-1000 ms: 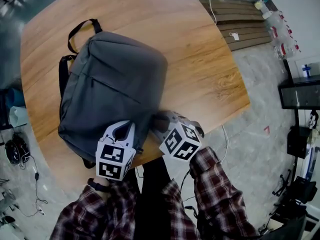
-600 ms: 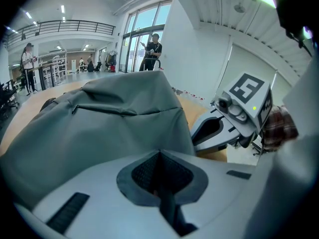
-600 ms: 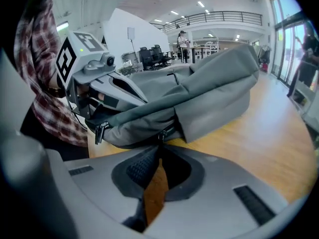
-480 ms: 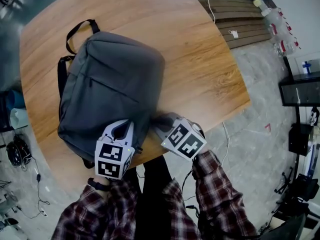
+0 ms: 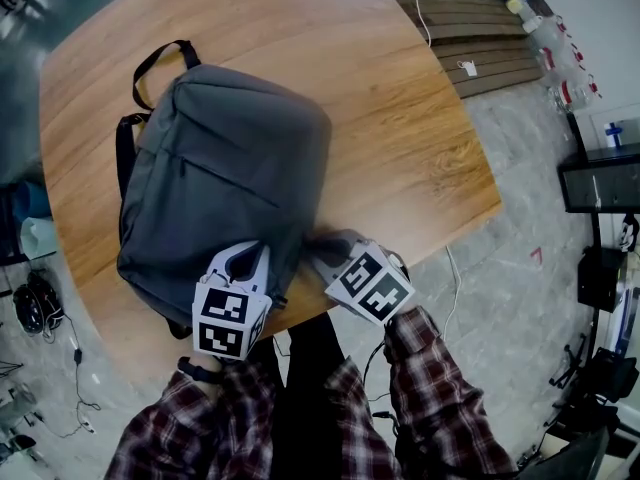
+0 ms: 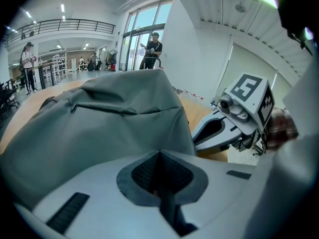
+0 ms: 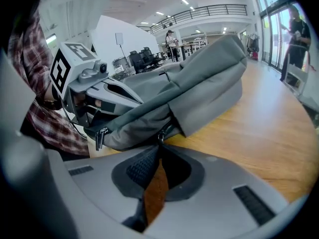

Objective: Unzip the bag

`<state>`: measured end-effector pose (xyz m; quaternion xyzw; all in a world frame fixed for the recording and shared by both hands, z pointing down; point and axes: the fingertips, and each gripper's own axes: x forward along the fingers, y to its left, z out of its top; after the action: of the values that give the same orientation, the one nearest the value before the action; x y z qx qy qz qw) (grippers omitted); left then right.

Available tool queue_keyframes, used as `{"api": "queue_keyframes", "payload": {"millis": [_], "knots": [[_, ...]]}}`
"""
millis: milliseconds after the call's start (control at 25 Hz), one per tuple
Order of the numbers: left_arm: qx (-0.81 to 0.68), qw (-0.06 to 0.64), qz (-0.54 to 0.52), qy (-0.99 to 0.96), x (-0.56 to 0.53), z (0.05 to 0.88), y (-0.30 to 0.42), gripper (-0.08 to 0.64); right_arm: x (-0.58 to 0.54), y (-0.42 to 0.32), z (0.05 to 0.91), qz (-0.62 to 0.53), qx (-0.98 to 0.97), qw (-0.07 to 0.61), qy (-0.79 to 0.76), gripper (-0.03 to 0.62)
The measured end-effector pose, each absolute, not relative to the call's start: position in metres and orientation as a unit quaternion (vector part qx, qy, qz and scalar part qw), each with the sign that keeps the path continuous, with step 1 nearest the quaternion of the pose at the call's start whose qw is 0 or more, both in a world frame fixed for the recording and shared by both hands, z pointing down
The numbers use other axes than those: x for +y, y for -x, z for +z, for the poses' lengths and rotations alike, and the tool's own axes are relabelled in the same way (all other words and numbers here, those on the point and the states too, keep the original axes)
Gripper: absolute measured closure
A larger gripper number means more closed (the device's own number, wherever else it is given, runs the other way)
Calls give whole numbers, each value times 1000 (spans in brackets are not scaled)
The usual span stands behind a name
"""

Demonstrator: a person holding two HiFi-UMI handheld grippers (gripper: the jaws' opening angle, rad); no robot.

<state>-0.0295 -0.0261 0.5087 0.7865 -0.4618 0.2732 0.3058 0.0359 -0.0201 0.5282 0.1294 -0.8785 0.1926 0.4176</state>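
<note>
A grey backpack (image 5: 225, 178) lies flat on the round wooden table (image 5: 400, 118), its handle and straps toward the far left. Both grippers are at its near bottom edge, by the table's rim. My left gripper (image 5: 243, 256) is shut, its jaws pressed into the bag's bottom fabric (image 6: 99, 123). To its right, my right gripper (image 5: 318, 248) is shut at the bag's near corner. In the right gripper view its tips (image 7: 159, 146) meet on a small dark zipper pull (image 7: 160, 135) at the seam. A second metal pull (image 7: 99, 137) hangs further left, under the left gripper (image 7: 119, 96).
The table's near edge runs just under both grippers, with the person's plaid sleeves (image 5: 420, 368) below it. A wooden pallet (image 5: 480, 48) and a dark shelf (image 5: 600, 188) stand on the floor to the right. Cables (image 5: 40, 308) lie at the left. People (image 6: 152, 46) stand far off.
The right gripper has turned and shifted slightly to the right at the bag's corner. The left gripper and the bag have barely moved.
</note>
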Motion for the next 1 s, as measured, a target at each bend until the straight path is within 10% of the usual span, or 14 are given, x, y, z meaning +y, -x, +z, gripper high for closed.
{"api": "queue_keyframes", "payload": {"millis": [1000], "knots": [[-459, 310, 273, -787, -27, 512, 28, 554, -31, -22, 533, -90, -876, 457, -122, 561]]}}
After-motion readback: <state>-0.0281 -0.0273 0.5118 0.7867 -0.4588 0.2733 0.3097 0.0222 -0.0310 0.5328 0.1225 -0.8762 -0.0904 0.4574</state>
